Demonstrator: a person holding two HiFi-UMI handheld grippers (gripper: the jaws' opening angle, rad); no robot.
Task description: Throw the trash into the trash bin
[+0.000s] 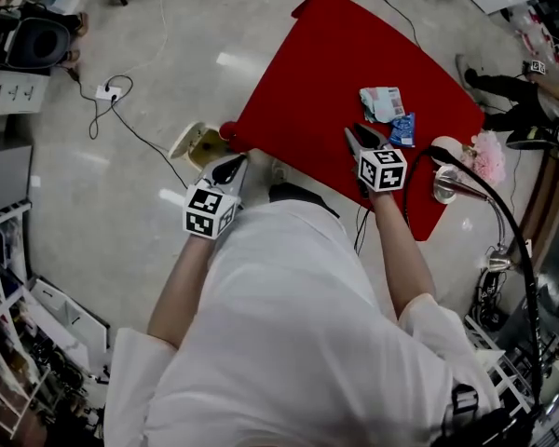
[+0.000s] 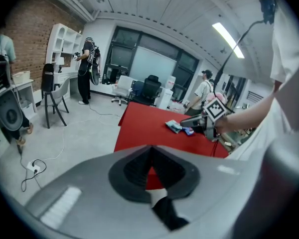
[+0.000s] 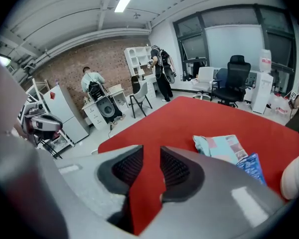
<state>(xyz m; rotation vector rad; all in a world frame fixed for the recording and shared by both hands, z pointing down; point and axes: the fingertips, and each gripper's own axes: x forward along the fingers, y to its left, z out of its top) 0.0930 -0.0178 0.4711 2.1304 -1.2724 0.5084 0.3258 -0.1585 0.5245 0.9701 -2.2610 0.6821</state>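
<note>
Left claw [image 1: 233,163] near half-hidden trash bin [image 1: 196,143]

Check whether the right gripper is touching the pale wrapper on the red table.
Apart. In the head view a strip of red table separates the right gripper from the pale wrapper; the right gripper view shows only tabletop between its open jaws.

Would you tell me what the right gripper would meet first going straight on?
Probably the bare red table, showing between the right gripper's open jaws; the pale wrapper and blue wrapper lie aside.
</note>
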